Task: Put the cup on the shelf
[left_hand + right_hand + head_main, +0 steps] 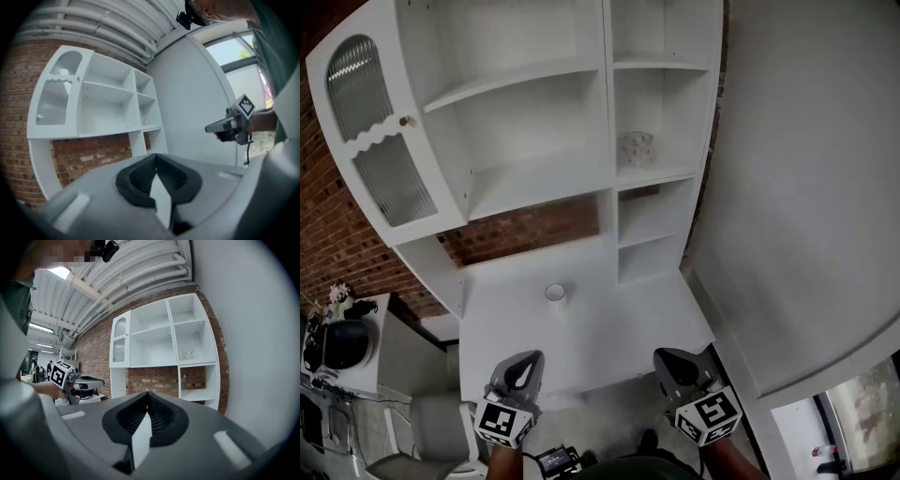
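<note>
A small white cup (555, 295) stands upright on the white desk top (609, 328) of a tall white shelf unit (534, 122). Both grippers hover at the desk's near edge, well short of the cup. My left gripper (525, 362) is shut and empty, its jaws meeting at the tips (156, 157). To the right, my right gripper (669, 358) is also shut with nothing in it (147, 394). Each gripper view looks toward the shelf unit (164, 333) and catches the other gripper at its side. The desk and cup are hidden in both gripper views.
A patterned glass (637, 148) stands in a right-hand compartment of the shelf. A glazed cabinet door (380, 150) hangs open at the left. Bare brick (525, 230) shows behind the desk, a white wall (806, 187) runs at the right, and a chair (431, 422) sits below left.
</note>
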`<state>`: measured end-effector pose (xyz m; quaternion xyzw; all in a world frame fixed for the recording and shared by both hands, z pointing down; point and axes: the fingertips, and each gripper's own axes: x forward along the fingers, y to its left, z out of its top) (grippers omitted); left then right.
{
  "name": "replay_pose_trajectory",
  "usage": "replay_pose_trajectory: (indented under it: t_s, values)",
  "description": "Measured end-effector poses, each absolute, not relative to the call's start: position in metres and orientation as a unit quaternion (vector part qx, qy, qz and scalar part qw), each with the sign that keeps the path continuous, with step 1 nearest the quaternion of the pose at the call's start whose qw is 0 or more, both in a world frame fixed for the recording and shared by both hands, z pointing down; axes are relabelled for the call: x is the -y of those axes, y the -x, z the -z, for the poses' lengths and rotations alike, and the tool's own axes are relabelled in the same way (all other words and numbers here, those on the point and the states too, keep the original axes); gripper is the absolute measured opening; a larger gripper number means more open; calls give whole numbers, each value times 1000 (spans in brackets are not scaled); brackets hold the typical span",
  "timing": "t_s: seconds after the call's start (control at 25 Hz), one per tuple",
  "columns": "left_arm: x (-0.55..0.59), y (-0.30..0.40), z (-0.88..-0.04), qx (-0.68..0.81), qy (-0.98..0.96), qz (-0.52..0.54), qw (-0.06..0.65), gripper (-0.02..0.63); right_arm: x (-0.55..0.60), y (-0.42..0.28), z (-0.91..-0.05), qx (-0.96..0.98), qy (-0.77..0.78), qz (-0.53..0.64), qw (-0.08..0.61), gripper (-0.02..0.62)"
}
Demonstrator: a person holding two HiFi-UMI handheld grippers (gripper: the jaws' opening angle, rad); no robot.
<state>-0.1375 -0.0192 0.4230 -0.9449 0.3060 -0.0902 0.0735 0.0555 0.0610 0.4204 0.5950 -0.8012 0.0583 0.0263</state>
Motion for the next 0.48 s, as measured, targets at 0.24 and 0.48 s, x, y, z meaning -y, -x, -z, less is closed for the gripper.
replay_pose_trajectory:
  t_s: [0.24,0.48]
  values:
    - [36,97,-430,-341,933,93,68,3,-33,-101,-421,824,-564,-50,28,6]
    - [42,75,-435,-372,921,99,64,3,-18,-130,-424,838,-542,-49,24,6]
